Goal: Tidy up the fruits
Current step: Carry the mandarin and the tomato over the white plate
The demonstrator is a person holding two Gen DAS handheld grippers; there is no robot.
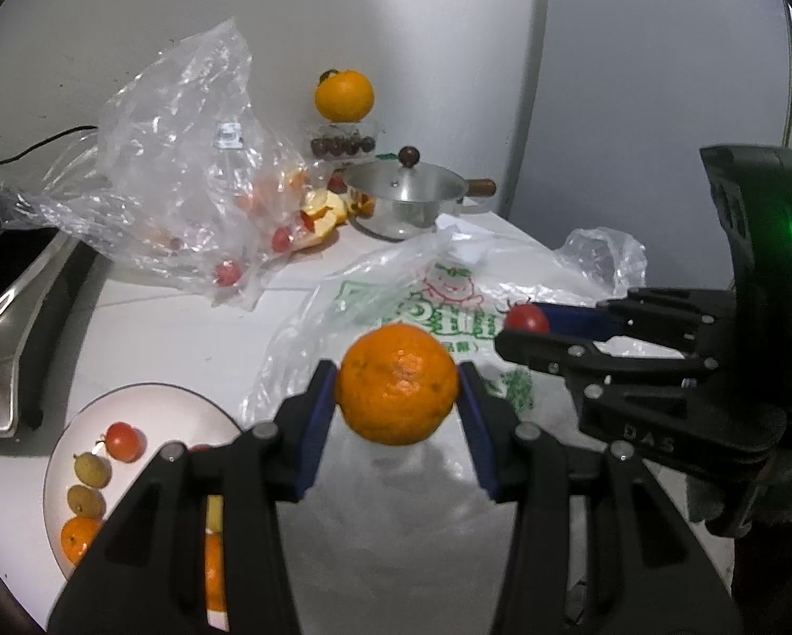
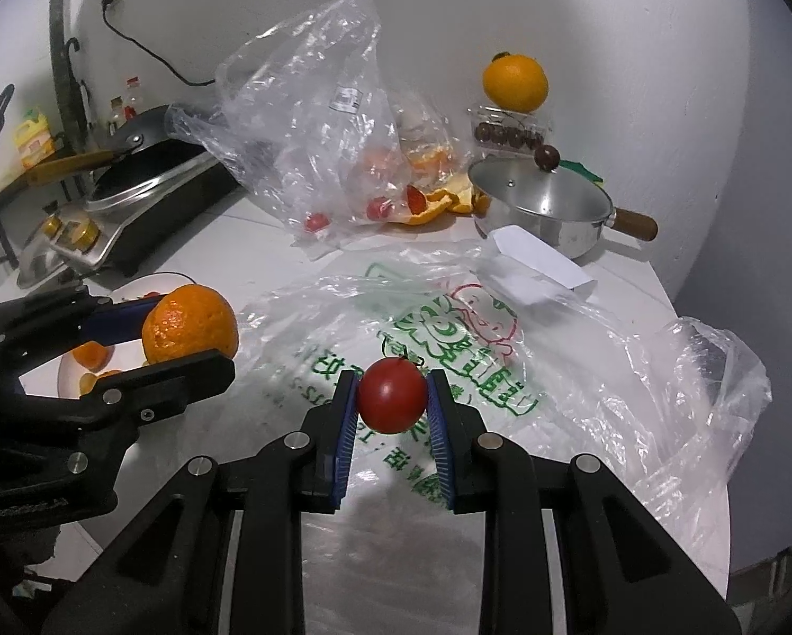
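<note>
My left gripper (image 1: 397, 378) is shut on a mandarin orange (image 1: 398, 383) and holds it above the table; the orange also shows in the right wrist view (image 2: 189, 324). My right gripper (image 2: 392, 397) is shut on a red cherry tomato (image 2: 392, 396), held above a printed plastic bag (image 2: 449, 338); the tomato also shows in the left wrist view (image 1: 527, 319). A white plate (image 1: 158, 413) at lower left holds a cherry tomato (image 1: 124, 441), two small yellowish fruits (image 1: 92, 470) and oranges (image 1: 78, 538).
A clear bag (image 2: 316, 121) with tomatoes and orange peel lies at the back. A steel pot with lid (image 2: 547, 206) stands back right, behind it a box of dark fruits (image 2: 507, 135) topped by an orange (image 2: 515, 82). A stove (image 2: 147, 185) sits left.
</note>
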